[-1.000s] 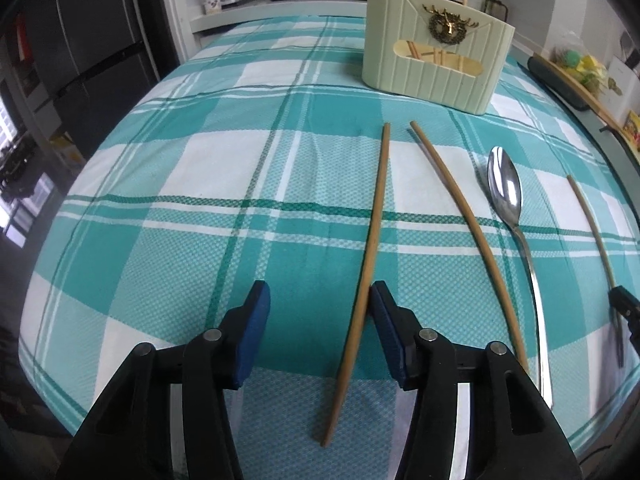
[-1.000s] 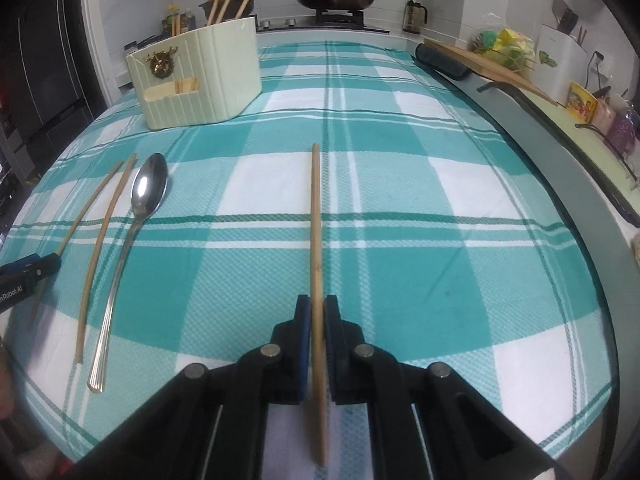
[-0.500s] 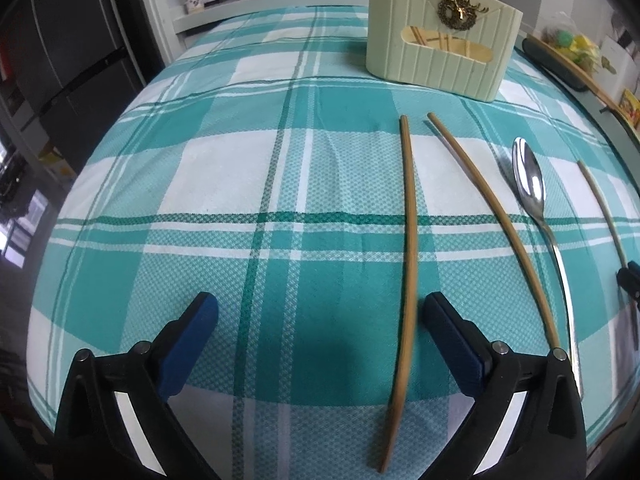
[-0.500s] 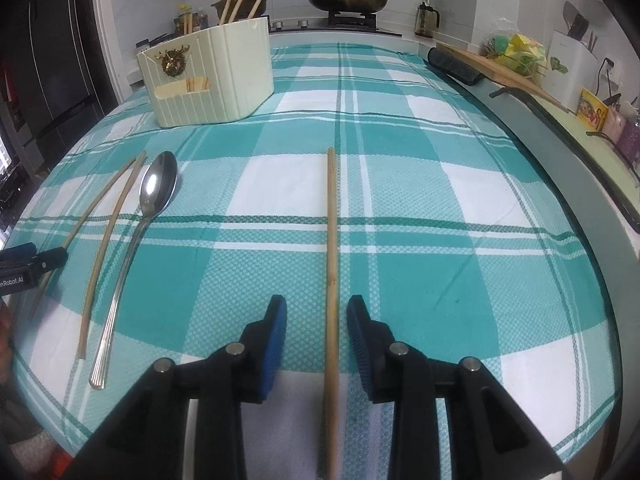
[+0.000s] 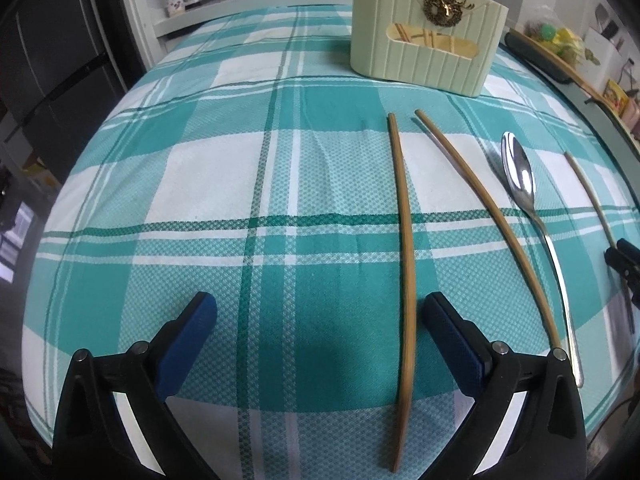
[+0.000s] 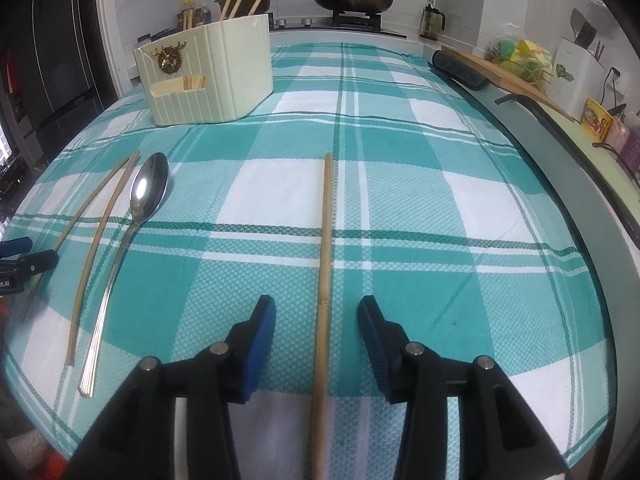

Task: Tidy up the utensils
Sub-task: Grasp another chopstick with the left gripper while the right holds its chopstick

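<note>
Left gripper (image 5: pixel 320 316): jaws wide apart, chopstick (image 5: pixel 405 248) lying between them, near right pad.
Right gripper (image 6: pixel 317 322): jaws apart, straddling another chopstick (image 6: pixel 326 256), untouched.

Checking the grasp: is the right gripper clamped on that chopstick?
No, the right gripper is open, its pads apart from the chopstick.

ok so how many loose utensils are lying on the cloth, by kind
chopsticks: 3, one between the open left tool's fingers, one beside it, one between the open right tool's fingers
spoons: 1, the metal spoon
total: 4
</note>
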`<state>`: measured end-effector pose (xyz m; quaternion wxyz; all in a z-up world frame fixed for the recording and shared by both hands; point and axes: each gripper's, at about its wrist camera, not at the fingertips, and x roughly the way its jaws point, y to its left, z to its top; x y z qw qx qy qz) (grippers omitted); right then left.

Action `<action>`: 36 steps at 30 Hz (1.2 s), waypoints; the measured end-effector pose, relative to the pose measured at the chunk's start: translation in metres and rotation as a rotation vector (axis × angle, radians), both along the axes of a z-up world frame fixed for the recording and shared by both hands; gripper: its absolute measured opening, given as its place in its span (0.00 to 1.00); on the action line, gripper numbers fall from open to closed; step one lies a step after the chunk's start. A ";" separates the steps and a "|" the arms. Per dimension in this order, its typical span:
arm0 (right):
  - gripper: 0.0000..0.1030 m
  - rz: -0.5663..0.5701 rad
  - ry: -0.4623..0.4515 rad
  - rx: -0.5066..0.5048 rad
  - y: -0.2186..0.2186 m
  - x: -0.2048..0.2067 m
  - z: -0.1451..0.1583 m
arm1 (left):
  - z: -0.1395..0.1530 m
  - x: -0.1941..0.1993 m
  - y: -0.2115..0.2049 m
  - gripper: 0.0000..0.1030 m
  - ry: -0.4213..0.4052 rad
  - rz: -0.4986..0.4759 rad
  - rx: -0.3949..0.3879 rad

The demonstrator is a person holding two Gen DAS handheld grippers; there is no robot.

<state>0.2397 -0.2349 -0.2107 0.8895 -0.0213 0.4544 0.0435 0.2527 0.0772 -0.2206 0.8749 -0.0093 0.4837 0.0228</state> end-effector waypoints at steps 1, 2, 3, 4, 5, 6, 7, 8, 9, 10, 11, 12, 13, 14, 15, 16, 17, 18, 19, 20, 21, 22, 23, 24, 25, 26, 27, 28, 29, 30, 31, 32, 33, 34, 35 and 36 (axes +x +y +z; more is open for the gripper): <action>0.47 0.000 -0.005 -0.001 0.000 0.000 0.000 | 0.000 0.000 0.001 1.00 0.000 0.001 -0.009; 0.47 0.000 -0.009 -0.002 -0.001 -0.001 -0.001 | 0.000 -0.001 0.001 1.00 0.003 -0.002 -0.007; 0.48 -0.001 -0.013 0.002 -0.002 -0.001 -0.001 | 0.000 -0.001 0.001 1.00 0.004 -0.012 -0.006; 0.49 0.000 -0.017 0.010 -0.003 -0.001 -0.001 | 0.000 -0.001 0.001 1.00 0.005 -0.023 -0.012; 0.50 0.006 -0.021 0.013 -0.004 -0.002 -0.001 | -0.001 -0.001 0.001 1.00 0.002 -0.033 -0.012; 0.50 0.012 -0.023 0.011 -0.004 -0.002 -0.002 | -0.001 -0.001 0.002 1.00 -0.005 -0.043 -0.012; 0.51 0.017 -0.026 0.010 -0.004 -0.002 -0.002 | -0.001 -0.001 0.002 1.00 -0.015 -0.051 -0.013; 0.52 0.020 -0.030 0.013 -0.005 -0.001 -0.002 | -0.001 -0.001 0.002 1.00 -0.029 -0.055 -0.013; 0.53 0.024 -0.035 0.016 -0.005 -0.001 -0.003 | -0.001 -0.002 0.003 1.00 -0.046 -0.049 -0.014; 0.55 0.028 -0.040 0.018 -0.005 -0.001 -0.003 | -0.001 -0.002 0.004 1.00 -0.056 -0.040 -0.018; 0.56 0.028 -0.047 0.024 -0.006 -0.001 -0.003 | -0.001 -0.002 0.004 1.00 -0.057 -0.036 -0.020; 0.57 0.023 -0.053 0.032 -0.007 -0.001 -0.004 | -0.001 -0.001 0.004 1.00 -0.059 -0.032 -0.019; 0.57 0.022 -0.057 0.032 -0.007 -0.001 -0.004 | -0.001 0.000 0.005 1.00 -0.062 -0.024 -0.021; 0.57 0.025 -0.058 0.025 -0.006 -0.001 -0.004 | 0.000 0.001 0.007 1.00 -0.063 -0.015 -0.024; 0.58 0.025 -0.057 0.024 -0.006 0.000 -0.004 | 0.000 0.002 0.008 1.00 -0.062 -0.009 -0.025; 0.58 0.026 -0.056 0.025 -0.006 0.000 -0.004 | 0.000 0.003 0.009 1.00 -0.061 -0.007 -0.024; 0.58 0.029 -0.052 0.024 -0.006 0.001 -0.004 | -0.001 0.004 0.008 1.00 -0.057 -0.009 -0.020; 0.59 0.032 -0.045 0.022 -0.005 0.003 -0.003 | 0.000 0.005 0.007 1.00 -0.053 -0.013 -0.015; 0.59 0.036 -0.038 0.018 -0.005 0.004 -0.003 | -0.001 0.005 0.006 1.00 -0.051 -0.020 -0.011; 0.59 0.041 -0.029 0.014 -0.004 0.006 -0.003 | -0.001 0.006 0.005 1.00 -0.052 -0.023 -0.006; 0.59 0.044 -0.020 0.012 -0.004 0.009 -0.003 | -0.001 0.006 0.005 1.00 -0.055 -0.021 -0.006; 0.60 0.049 -0.015 0.009 -0.004 0.010 -0.002 | -0.001 0.005 0.005 1.00 -0.061 -0.014 -0.004; 0.61 0.050 -0.015 0.009 -0.004 0.012 -0.003 | -0.001 0.005 0.005 1.00 -0.067 -0.003 -0.001; 0.61 0.045 -0.021 0.011 -0.004 0.013 -0.003 | 0.000 0.005 0.004 1.00 -0.070 0.002 0.005; 0.61 0.035 -0.031 0.013 -0.005 0.014 -0.003 | 0.000 0.005 0.003 1.00 -0.072 -0.001 0.011; 0.61 0.025 -0.039 0.017 -0.006 0.015 -0.004 | 0.000 0.005 0.003 1.00 -0.069 -0.005 0.012; 0.61 0.020 -0.041 0.019 -0.006 0.016 -0.004 | 0.000 0.006 0.003 0.99 -0.065 -0.011 0.008; 0.61 0.021 -0.039 0.017 -0.005 0.018 -0.004 | 0.000 0.007 0.003 0.99 -0.058 -0.017 0.001; 0.61 0.025 -0.036 0.014 -0.005 0.020 -0.004 | 0.000 0.009 0.003 0.99 -0.052 -0.023 -0.005; 0.61 0.030 -0.031 0.010 -0.004 0.022 -0.003 | 0.000 0.010 0.003 0.99 -0.048 -0.025 -0.006; 0.61 0.037 -0.025 0.005 -0.003 0.025 -0.003 | 0.000 0.013 0.003 0.99 -0.044 -0.028 -0.007; 0.61 0.041 -0.019 0.004 -0.003 0.028 -0.003 | 0.000 0.015 0.002 0.99 -0.040 -0.032 -0.007; 0.61 0.043 -0.010 0.004 -0.003 0.031 -0.003 | 0.000 0.019 0.001 1.00 -0.036 -0.036 -0.004; 0.61 0.045 -0.003 0.003 -0.003 0.034 -0.003 | 0.000 0.022 0.000 1.00 -0.035 -0.039 -0.001; 0.61 0.048 0.003 0.000 -0.002 0.038 -0.003 | 0.000 0.026 -0.001 1.00 -0.034 -0.043 -0.001; 0.61 0.052 0.006 -0.004 -0.001 0.041 -0.002 | 0.000 0.031 -0.002 1.00 -0.035 -0.047 -0.001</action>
